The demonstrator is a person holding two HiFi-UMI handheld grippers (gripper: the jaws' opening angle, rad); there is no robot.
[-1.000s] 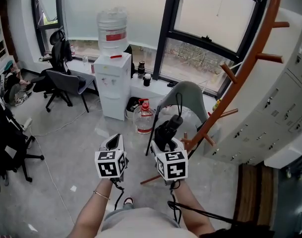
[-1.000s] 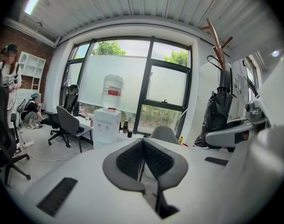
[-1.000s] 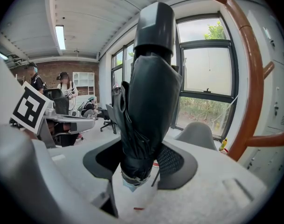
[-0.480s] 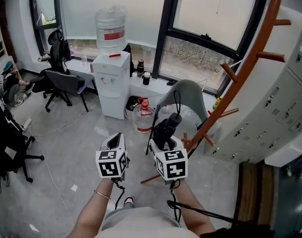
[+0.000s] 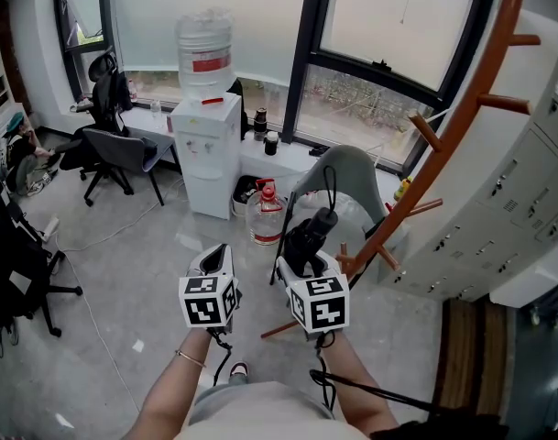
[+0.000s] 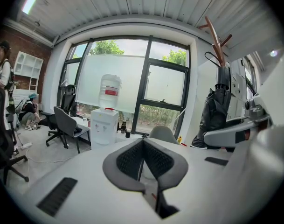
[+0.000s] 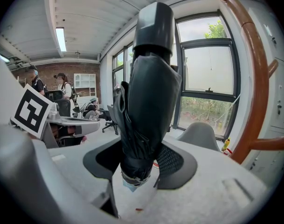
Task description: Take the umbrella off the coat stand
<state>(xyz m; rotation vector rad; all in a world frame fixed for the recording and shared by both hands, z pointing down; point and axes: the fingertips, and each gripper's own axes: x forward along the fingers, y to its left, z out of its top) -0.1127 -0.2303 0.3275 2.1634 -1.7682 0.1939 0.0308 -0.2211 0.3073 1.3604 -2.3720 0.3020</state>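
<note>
A folded black umbrella [image 5: 309, 235] stands upright between the jaws of my right gripper [image 5: 306, 260], which is shut on its lower part. Its thin strap loop [image 5: 330, 187] sticks up, on no peg that I can see. In the right gripper view the umbrella [image 7: 148, 92] fills the middle, pinched by the right gripper [image 7: 139, 161]. The curved orange-brown coat stand [image 5: 463, 108] rises just right of it, its pegs bare. My left gripper [image 5: 214, 258] hovers to the left at the same height, shut and holding nothing. The left gripper view shows that gripper [image 6: 142, 160], and the umbrella [image 6: 217, 110] in front of the stand [image 6: 215, 35].
A white water dispenser [image 5: 205, 149] with a bottle on top stands by the window. A spare water jug [image 5: 264, 216] and a grey chair [image 5: 352, 174] sit behind the grippers. Office chairs [image 5: 119, 150] are at the left, grey lockers [image 5: 526, 200] at the right. People [image 7: 62, 88] stand far off.
</note>
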